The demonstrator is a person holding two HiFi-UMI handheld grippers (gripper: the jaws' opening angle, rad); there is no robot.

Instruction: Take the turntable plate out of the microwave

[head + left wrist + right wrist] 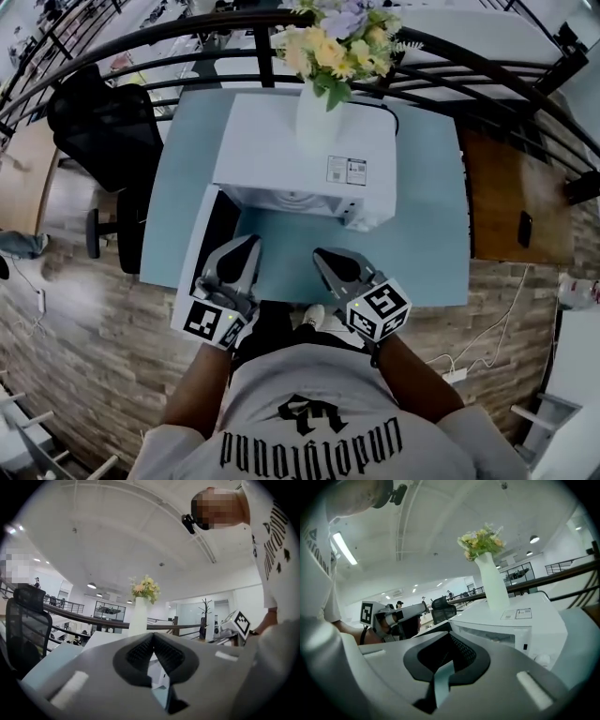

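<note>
Turntable plate (298, 201) shows only as a pale ringed shape inside the open mouth of the microwave (267, 141); the head view gives a thin strip of it under the microwave's top edge, and neither gripper touches it. The microwave is white and sits on a pale blue table (427, 234). Its door (200, 246) is swung open on the microwave's left side and reaches out toward the person.

The left gripper (249, 244) is held in front of the microwave's opening, just beside the inner face of the door and clear of the cavity. In the left gripper view its dark ribbed pads meet at the tips with nothing between them. The right gripper (324, 255) is in front of the microwave's right part, near its front and not touching it. The right gripper view shows its jaws closed together and empty too, with the microwave's opening ahead and to the right of them.

On top of the microwave stands a white vase (319, 120) of yellow and pale flowers (342, 42), with a printed label (346, 170) on the top near the front edge. A black chair (105, 122) stands left of the microwave, off the table, and a dark railing (187, 33) curves behind the microwave
</note>
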